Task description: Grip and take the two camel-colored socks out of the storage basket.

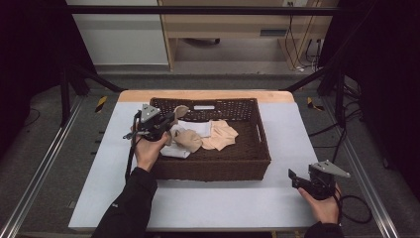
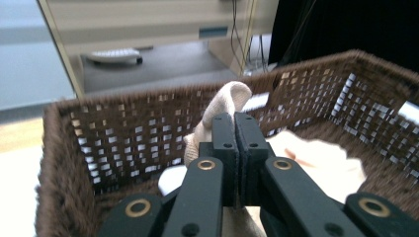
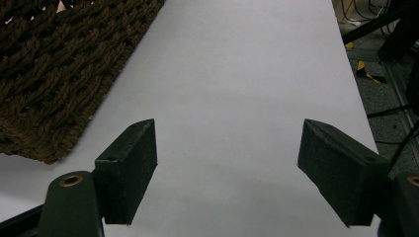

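Note:
A dark brown wicker basket (image 1: 262, 144) stands in the middle of the white table and holds several pale cloths (image 1: 220, 135). My left gripper (image 1: 173, 119) hangs over the basket's left side, shut on a beige cloth (image 1: 187, 139) that droops down into the basket. In the left gripper view the jaws (image 2: 236, 123) are pressed together with the beige cloth (image 2: 225, 101) bulging above and behind them. My right gripper (image 1: 293, 177) rests low over the table at the right, beside the basket's front right corner. Its jaws (image 3: 227, 158) stand wide open with bare table between them.
The basket's woven corner (image 3: 44, 84) lies to the left of the right gripper. Bare white table (image 1: 223, 203) runs along the front and down both sides of the basket. Metal rails and black frame posts (image 1: 64, 94) flank the table. A wooden desk (image 1: 223, 25) stands behind.

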Available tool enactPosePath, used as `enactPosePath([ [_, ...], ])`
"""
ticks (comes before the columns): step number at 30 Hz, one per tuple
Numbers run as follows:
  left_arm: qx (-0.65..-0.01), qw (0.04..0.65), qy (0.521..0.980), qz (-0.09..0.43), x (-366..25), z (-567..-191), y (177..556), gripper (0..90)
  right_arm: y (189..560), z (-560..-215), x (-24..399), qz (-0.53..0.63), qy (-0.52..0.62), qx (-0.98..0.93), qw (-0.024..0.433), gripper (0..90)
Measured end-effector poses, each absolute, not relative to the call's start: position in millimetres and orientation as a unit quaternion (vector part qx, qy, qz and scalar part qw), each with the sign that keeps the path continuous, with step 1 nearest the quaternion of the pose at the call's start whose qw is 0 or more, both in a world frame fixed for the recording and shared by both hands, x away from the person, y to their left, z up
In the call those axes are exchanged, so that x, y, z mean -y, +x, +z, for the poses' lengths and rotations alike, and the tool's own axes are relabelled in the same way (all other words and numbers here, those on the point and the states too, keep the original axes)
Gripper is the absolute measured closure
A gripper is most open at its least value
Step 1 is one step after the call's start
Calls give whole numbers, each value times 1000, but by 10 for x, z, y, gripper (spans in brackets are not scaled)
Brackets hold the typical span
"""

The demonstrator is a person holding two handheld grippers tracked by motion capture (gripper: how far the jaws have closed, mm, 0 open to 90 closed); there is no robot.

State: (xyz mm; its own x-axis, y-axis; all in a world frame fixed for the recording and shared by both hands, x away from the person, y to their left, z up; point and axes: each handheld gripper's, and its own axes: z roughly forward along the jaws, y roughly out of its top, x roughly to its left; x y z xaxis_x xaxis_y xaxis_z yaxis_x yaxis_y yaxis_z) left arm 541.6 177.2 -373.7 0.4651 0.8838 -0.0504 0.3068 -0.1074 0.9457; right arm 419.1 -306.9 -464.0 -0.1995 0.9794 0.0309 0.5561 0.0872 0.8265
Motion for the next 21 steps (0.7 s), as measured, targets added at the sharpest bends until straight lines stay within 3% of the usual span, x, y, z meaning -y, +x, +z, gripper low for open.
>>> enactPosePath([
  [9,-408,554,667,285,-1737,-3504,5286,878,4189,-4638,3069,371,565,-680,285,230],
  [21,-351,580,685,268,-1648,-3235,4936,878,4178,-4631,3069,372,566,-678,284,231],
])
